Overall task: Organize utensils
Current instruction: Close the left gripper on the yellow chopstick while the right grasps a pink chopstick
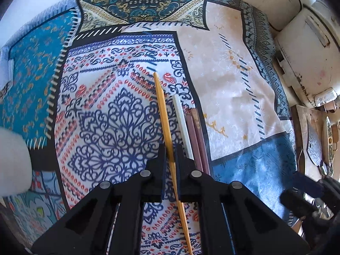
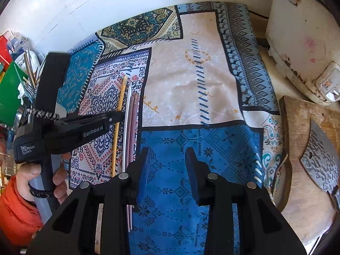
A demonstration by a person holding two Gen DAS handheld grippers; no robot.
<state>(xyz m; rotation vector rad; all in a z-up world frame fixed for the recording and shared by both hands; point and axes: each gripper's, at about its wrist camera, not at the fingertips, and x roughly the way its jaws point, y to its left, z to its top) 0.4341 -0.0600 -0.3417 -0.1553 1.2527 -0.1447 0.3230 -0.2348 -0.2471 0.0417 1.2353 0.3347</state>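
Left gripper (image 1: pixel 170 155) is pinched down on the long thin yellow-orange chopstick (image 1: pixel 162 108), pads hugging it w/ basically no gap, roughly mid-shaft. The stick lies on the patterned patchwork tablecloth (image 1: pixel 229 80), tip pointing away from the cam, just beside the other sticks: a slim white chopstick (image 1: pixel 182 123) and the pair of dull mauve chopsticks (image 1: pixel 196 136) packed side by side to its right.

Right gripper (image 2: pixel 167 167) is spread partway w/ nothing between the blue pads, hanging over the blue patch of the cloth, near the tail ends of the white + mauve sticks. From that side you can see the person's hand (image 2: pixel 53 176) in an orange sleeve (image 2: pixel 14 210) working the left tool.

Imo the step in hand is lining the yellow one up w/ the rest of the bundle. Tips: keep the grip near the middle so it doesn't seesaw, lift or slide it parallel to the white stick rather than swinging one end, and set it touching the white one w/o bumping the stack out of line. Cloth looks a bit wrinkly so dragging could snag; a small lift prob safer. Wooden chopping board (image 2: pixel 297 127) w/ a cleaver (image 2: pixel 320 157) sits off to the right, well apart.
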